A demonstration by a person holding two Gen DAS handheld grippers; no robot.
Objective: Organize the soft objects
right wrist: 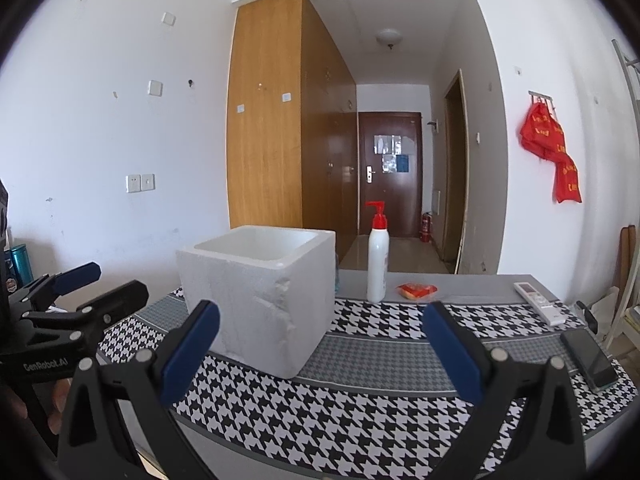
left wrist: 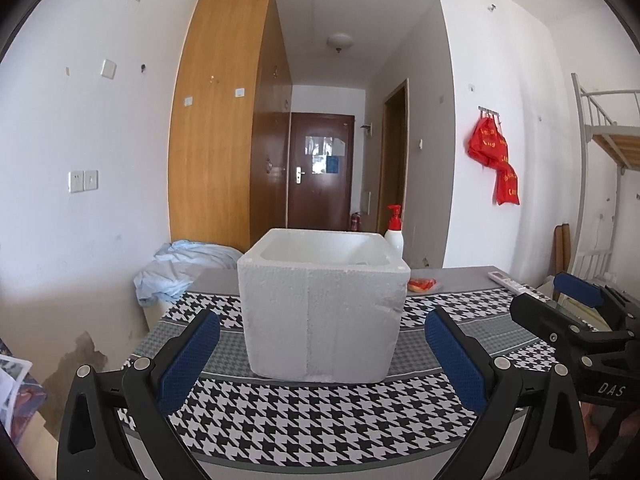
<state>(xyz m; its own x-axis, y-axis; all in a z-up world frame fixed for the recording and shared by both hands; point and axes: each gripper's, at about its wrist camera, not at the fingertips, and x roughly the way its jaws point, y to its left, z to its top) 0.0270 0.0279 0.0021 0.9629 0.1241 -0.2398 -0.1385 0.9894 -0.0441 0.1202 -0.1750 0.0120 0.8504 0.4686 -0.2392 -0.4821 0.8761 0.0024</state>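
- We see the white square foam box (left wrist: pixel 320 304) standing upright on the counter (left wrist: pixel 304 420), which is covered with a black-and-white houndstooth cloth; we place everything else by this box.
- Our left hand-held gripper (left wrist: pixel 322 356) hovers just in front of the box, its blue-padded fingers (left wrist: pixel 188 360) spread wide with nothing between them.
- Our right hand-held gripper (right wrist: pixel 320 354) sits in front and to the right of the box, likewise spread wide and empty.
- A crumpled light-blue cloth (left wrist: pixel 180 268) lies behind and left of the box, beyond the counter's edge.
- A small red-and-orange soft packet (right wrist: pixel 416 290) lies on the counter behind and right of the box.
- A white pump bottle with a red top (right wrist: pixel 377 256) stands just right of the box's far corner.
- A white remote control (right wrist: pixel 540 302) and a dark phone (right wrist: pixel 592 356) lie well to the box's right.
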